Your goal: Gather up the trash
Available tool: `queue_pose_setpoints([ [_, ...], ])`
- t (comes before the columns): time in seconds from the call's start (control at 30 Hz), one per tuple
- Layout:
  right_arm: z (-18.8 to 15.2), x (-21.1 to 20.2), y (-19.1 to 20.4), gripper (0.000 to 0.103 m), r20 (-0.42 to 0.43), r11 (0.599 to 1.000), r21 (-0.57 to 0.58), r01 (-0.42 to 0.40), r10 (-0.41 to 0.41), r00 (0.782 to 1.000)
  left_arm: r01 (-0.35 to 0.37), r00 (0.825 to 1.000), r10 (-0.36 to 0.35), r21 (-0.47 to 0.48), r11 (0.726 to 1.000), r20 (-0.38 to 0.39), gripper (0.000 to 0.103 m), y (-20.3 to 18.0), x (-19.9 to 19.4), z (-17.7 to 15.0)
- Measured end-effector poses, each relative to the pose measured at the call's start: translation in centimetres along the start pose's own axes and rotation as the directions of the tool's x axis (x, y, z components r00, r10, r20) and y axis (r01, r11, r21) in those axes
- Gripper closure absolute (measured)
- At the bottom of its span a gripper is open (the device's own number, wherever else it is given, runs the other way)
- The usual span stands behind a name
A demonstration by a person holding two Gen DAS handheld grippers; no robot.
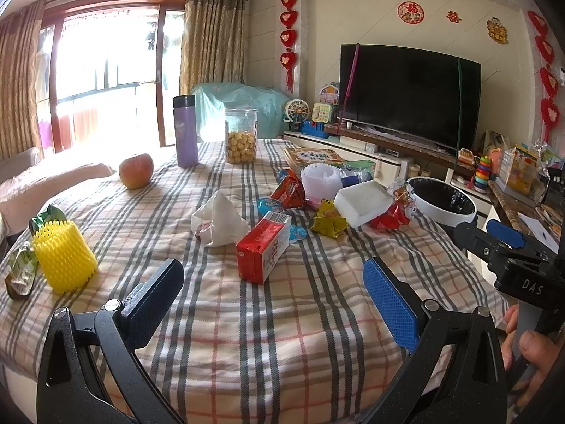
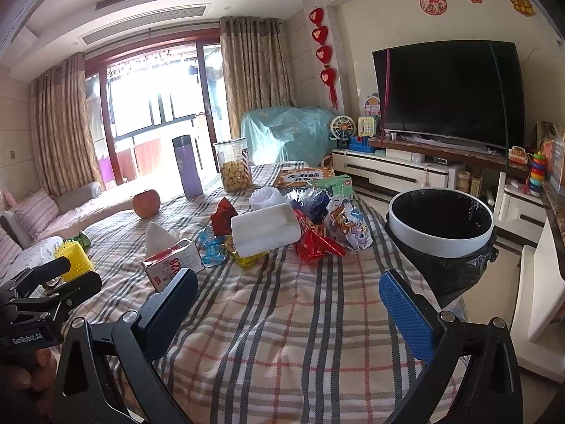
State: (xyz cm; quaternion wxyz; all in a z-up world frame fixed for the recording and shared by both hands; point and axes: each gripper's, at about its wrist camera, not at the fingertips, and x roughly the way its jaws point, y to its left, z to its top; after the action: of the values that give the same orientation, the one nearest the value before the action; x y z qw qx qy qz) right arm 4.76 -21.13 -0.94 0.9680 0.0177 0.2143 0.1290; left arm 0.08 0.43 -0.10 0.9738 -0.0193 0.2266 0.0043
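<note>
Both grippers are hovering low over the checked tablecloth (image 1: 282, 318), and both are empty; the left gripper (image 1: 272, 300) is holding its jaws spread wide, nothing between the pads; the right gripper (image 2: 286, 312) is doing the same, wide open over bare cloth.

The trash is lying scattered ahead; a red carton (image 1: 263, 251) is sitting nearest the left gripper, on its side, with a crumpled tissue (image 1: 220, 221) just behind it; further back a white foam block (image 1: 363, 201) is resting among wrappers, a yellow wrapper (image 1: 328, 221) touching its left edge and a red wrapper (image 1: 395, 212) against its right; a yellow foam net (image 1: 65, 258) is standing upright at the left, beside a green pouch (image 1: 23, 270).

The bin (image 2: 441, 229), lined with a black bag, is waiting just off the right edge of the table, ahead of the right gripper.

At the far end an apple (image 1: 136, 170), a purple flask (image 1: 185, 130) and a biscuit jar (image 1: 241, 136) are standing well apart from the litter.
</note>
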Motion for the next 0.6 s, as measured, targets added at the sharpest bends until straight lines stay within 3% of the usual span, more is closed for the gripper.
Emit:
queue_pose_setpoints([
  [0.6, -0.1, 1.7, -0.9, 0.000, -0.060, 0.998, 0.031, -0.045, 0.047, 0.997, 0.003, 0.998, -0.004, -0.010, 1.000, -0.057, 0.000, 0.6, 2.8, -0.7],
])
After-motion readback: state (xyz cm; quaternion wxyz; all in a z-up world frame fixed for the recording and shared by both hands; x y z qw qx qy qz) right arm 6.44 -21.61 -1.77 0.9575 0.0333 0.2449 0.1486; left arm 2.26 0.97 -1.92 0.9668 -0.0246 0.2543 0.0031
